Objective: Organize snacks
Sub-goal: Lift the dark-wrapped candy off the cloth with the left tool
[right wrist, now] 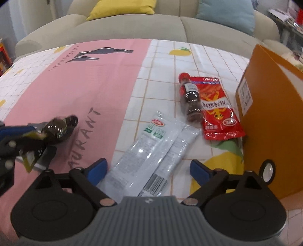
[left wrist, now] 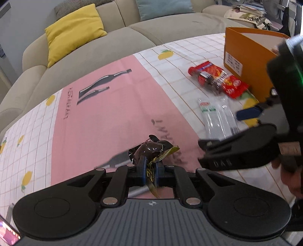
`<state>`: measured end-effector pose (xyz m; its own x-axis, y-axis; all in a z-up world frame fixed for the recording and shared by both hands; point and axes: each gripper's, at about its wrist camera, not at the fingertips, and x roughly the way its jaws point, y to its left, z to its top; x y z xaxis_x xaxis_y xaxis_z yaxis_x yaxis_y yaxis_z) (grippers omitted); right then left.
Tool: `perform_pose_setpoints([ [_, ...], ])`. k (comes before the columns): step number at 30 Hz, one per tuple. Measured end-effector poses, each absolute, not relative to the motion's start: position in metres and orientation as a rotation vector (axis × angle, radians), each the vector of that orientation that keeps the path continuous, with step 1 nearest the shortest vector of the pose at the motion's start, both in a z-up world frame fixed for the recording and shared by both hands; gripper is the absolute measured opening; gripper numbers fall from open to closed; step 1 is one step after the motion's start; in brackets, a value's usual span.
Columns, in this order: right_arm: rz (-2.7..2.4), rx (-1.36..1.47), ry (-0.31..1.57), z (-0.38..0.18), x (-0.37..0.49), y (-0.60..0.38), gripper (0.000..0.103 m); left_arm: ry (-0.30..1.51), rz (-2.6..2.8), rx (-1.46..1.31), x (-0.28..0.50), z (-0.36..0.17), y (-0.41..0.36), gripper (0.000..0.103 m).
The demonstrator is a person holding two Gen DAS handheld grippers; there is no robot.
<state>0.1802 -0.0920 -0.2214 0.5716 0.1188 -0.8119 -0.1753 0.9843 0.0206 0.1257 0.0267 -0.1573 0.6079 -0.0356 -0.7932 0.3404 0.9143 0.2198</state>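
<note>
My left gripper is shut on a dark brown snack packet with a yellow-green edge, held above the pink part of the tablecloth; it also shows in the right wrist view. My right gripper is open and empty, its blue pads either side of two clear white snack packets lying on the table. These packets show in the left wrist view. A red snack packet and a small red-capped bottle lie beyond, beside an orange box.
The table has a pink and white lemon-print cloth. A beige sofa with a yellow cushion and a blue cushion stands behind it. The orange box stands open at the table's right side.
</note>
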Motion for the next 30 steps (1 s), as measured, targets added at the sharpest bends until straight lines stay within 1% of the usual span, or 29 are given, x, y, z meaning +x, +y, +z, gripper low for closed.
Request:
perform_pose_setpoints([
  [1,0.188,-0.075,0.943,-0.22,0.178,-0.09,0.078,0.901,-0.223,0.365,0.123,-0.157,0.027,0.009],
  [2,0.2,-0.085,0.947,-0.219,0.177,-0.089,0.074,0.907,-0.222,0.356,0.121,-0.156,0.027,0.009],
  [5,0.228,-0.1,0.976,-0.215,0.172,-0.09,0.068,0.919,-0.236,0.312,0.114,-0.153,0.03,0.01],
  [9,0.267,-0.14,1.041,-0.21,0.165,-0.102,0.065,0.945,-0.291,0.214,0.11,-0.15,0.034,0.012],
  [11,0.268,-0.152,1.07,-0.209,0.163,-0.109,0.065,0.956,-0.329,0.158,0.108,-0.148,0.035,0.018],
  [15,0.259,-0.155,1.105,-0.208,0.16,-0.12,0.065,0.981,-0.382,0.057,0.108,-0.147,0.037,0.024],
  [16,0.257,-0.154,1.107,-0.208,0.159,-0.121,0.065,0.979,-0.389,0.046,0.107,-0.146,0.038,0.032],
  [17,0.254,-0.152,1.109,-0.208,0.158,-0.122,0.065,0.973,-0.399,0.034,0.106,-0.144,0.039,0.044],
  [18,0.25,-0.149,1.109,-0.208,0.158,-0.123,0.065,0.967,-0.4,0.021,0.105,-0.142,0.041,0.052],
  [19,0.245,-0.143,1.108,-0.207,0.157,-0.124,0.066,0.957,-0.399,0.005,0.104,-0.139,0.043,0.065],
  [20,0.241,-0.133,1.107,-0.206,0.156,-0.124,0.066,0.945,-0.399,-0.015,0.104,-0.136,0.045,0.07],
  [21,0.238,-0.117,1.105,-0.205,0.156,-0.126,0.067,0.933,-0.397,-0.033,0.104,-0.134,0.048,0.07],
  [23,0.242,-0.074,1.097,-0.202,0.155,-0.127,0.073,0.922,-0.368,-0.061,0.108,-0.132,0.054,0.073],
  [25,0.236,-0.048,1.1,-0.201,0.155,-0.127,0.074,0.95,-0.306,-0.092,0.118,-0.135,0.059,0.074],
  [30,0.198,-0.071,1.097,-0.205,0.153,-0.122,0.074,1.086,-0.151,-0.249,0.134,-0.156,0.063,0.074],
])
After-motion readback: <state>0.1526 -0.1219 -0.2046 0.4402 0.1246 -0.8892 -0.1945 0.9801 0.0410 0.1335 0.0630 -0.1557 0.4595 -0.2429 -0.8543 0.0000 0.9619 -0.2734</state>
